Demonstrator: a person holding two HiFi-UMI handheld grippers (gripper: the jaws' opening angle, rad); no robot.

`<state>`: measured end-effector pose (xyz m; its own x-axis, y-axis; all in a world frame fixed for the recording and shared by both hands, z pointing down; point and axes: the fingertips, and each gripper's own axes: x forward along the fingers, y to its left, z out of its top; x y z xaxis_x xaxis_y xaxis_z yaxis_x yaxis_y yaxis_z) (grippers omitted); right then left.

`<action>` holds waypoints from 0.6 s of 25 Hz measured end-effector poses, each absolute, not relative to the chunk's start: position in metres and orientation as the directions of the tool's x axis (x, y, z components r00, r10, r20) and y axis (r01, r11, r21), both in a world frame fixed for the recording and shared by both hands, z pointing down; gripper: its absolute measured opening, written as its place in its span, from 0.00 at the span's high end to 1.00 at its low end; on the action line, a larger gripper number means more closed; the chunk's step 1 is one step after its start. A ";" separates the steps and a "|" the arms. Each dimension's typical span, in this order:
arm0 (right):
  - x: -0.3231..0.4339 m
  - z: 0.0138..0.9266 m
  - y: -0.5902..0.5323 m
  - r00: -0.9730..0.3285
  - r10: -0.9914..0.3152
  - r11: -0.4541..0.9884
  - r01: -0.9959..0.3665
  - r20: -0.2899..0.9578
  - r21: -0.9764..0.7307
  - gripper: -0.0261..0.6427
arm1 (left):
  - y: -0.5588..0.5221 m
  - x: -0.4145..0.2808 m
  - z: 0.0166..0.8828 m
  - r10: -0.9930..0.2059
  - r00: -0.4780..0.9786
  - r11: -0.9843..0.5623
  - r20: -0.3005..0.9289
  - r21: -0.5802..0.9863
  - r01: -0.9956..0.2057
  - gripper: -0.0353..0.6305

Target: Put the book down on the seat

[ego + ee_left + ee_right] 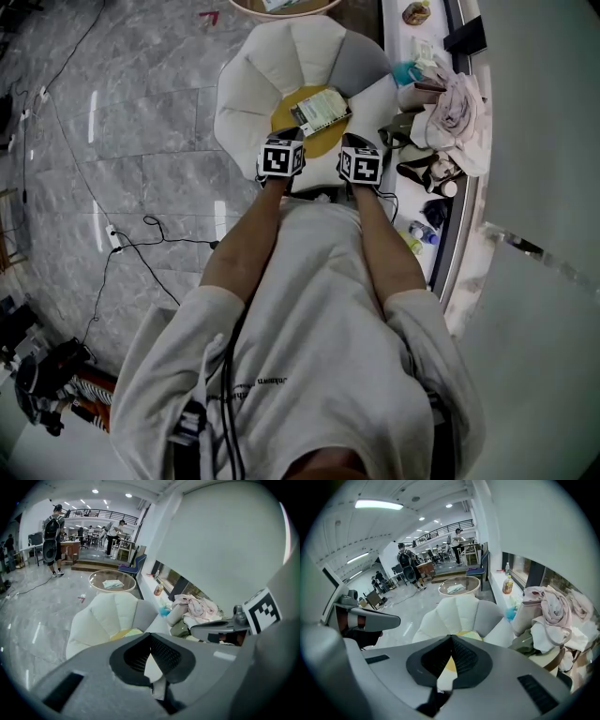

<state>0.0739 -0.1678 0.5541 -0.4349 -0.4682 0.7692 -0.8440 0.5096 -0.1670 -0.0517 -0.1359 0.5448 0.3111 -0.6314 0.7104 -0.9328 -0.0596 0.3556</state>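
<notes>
Grey marble floor (112, 141) is seen around the white petal-backed chair (253, 84), on whose yellow seat (286, 117) the book (322, 110) is laid flat, while the left gripper (149, 634) and right gripper (451, 637) are held just short of it, jaws closed on nothing, the put-down judged complete.

closed tool (451, 639) above white chair (454, 611)
</notes>
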 end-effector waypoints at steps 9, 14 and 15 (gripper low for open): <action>0.080 0.550 -0.166 -0.439 -0.482 0.516 -0.842 0.758 -0.159 0.95 | -0.145 -0.035 0.550 -0.614 0.343 -0.104 0.711 0.358 -0.928 0.93; 0.092 0.548 -0.168 -0.412 -0.500 0.487 -0.861 0.762 -0.147 0.95 | -0.151 -0.027 0.545 -0.609 0.357 -0.125 0.708 0.359 -0.925 0.93; 0.094 0.547 -0.169 -0.407 -0.503 0.483 -0.864 0.763 -0.143 0.95 | -0.152 -0.025 0.544 -0.608 0.360 -0.129 0.708 0.359 -0.924 0.93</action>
